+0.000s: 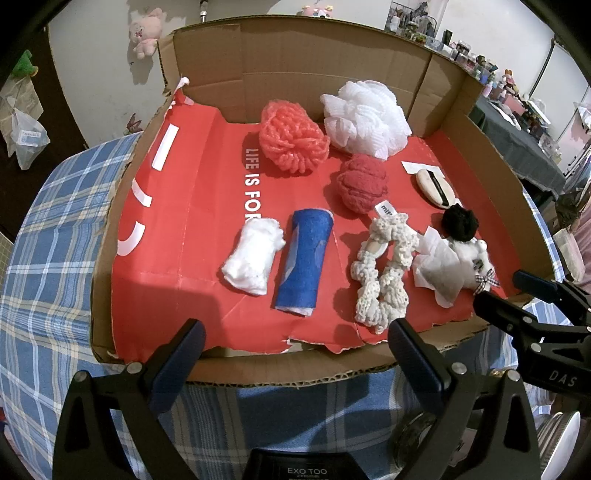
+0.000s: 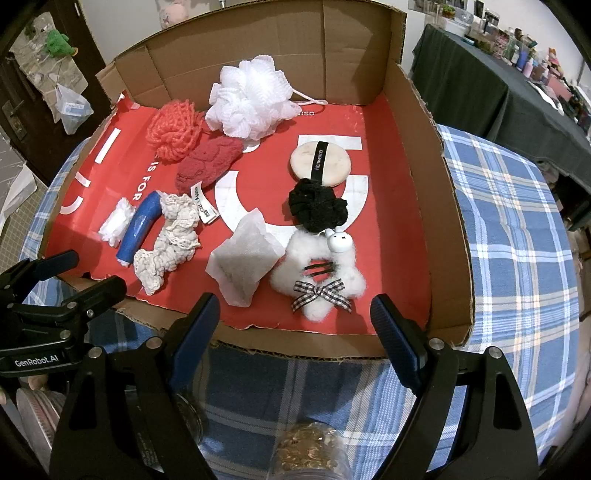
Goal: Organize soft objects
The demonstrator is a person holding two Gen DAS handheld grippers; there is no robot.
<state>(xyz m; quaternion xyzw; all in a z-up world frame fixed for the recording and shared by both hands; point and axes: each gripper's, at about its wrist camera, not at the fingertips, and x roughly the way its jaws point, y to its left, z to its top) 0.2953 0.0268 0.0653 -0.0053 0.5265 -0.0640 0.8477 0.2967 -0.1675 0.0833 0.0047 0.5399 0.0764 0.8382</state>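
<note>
A cardboard tray [image 1: 314,62] lined in red holds several soft things. At the back lie a white bath pouf [image 1: 364,118], a coral pouf [image 1: 291,138] and a dark red knitted ball [image 1: 362,182]. Nearer are a white cotton roll [image 1: 253,254], a blue rolled cloth [image 1: 304,258], a cream lace scrunchie [image 2: 170,240], a black scrunchie [image 2: 317,206], a round powder puff [image 2: 319,162], a white paper sachet [image 2: 242,262] and a fluffy white hair clip [image 2: 317,273]. My left gripper [image 1: 297,332] and right gripper [image 2: 294,306] hover open over the tray's near rim, both holding nothing.
The tray sits on a blue checked tablecloth [image 2: 517,221]. A glass jar [image 2: 306,450] stands below the right gripper. A table with a dark cloth [image 2: 480,85] and clutter lies to the right. A pink plush toy [image 1: 146,31] hangs on the back wall.
</note>
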